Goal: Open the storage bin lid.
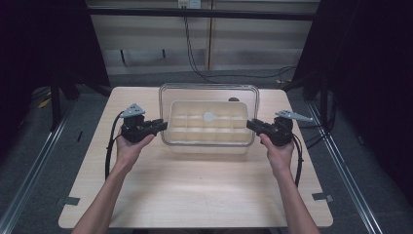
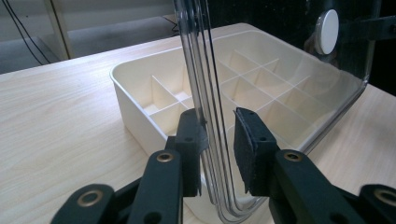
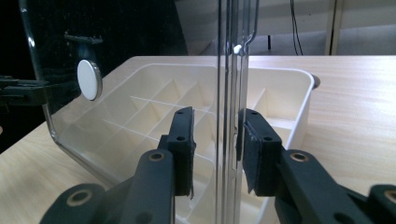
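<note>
A pale wooden table (image 1: 195,185) with rounded corners carries the whole scene, set on a grey floor between dark curtains. Near its far middle sits a cream plastic organiser box (image 1: 209,127), rectangular and split by thin walls into many small open compartments. Above the box hangs a clear plastic lid (image 1: 209,90) with rounded corners and a small white round disc (image 1: 209,116) at its centre; in the high view it overlaps the box and reaches past the box's far edge, and in both gripper views it is well apart from the box's rim.

The left gripper (image 1: 157,126), black and held in the person's left hand (image 1: 129,148), has the lid's left rim (image 2: 205,116) between its jaws; one pad presses on the rim and the other lies just beside it, so it grips the lid. The right gripper (image 1: 254,125), in the right hand (image 1: 277,153), has its jaws set around the opposite rim (image 3: 232,116), clamping it likewise.
</note>
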